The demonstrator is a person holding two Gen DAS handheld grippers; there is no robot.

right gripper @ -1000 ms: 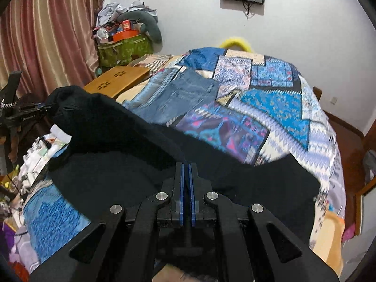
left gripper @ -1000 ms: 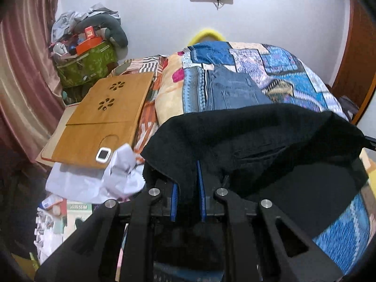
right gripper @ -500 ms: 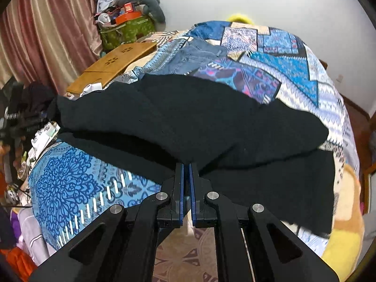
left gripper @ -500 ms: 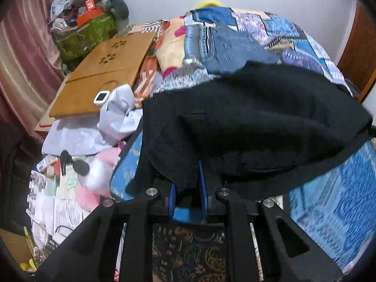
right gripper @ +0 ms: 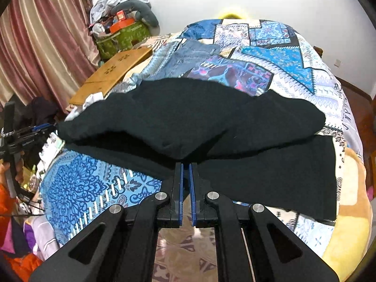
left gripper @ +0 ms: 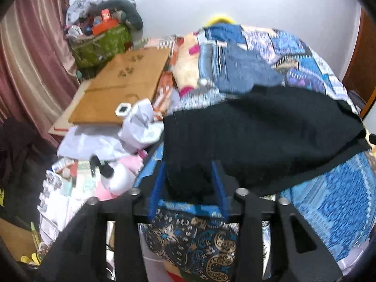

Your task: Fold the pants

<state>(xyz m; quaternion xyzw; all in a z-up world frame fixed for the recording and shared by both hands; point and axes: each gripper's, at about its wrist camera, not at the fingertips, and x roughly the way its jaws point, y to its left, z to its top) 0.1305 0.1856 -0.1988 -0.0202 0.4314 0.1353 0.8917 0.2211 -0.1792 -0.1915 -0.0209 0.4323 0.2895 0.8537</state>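
As the left gripper [left gripper: 189,181] is opening, freeing the pants [left gripper: 258,131] corner lying between its jaws on the bed [left gripper: 329,202], the right gripper [right gripper: 185,178] is pinching its corner, so the fold is landing.

Black pants [right gripper: 188,117] folded over on themselves, lying across the near end of the bed. Top layer puffed up with a loose open edge at left; bottom layer flat, sticking out at right.

No legible text, label, brand or number anywhere.
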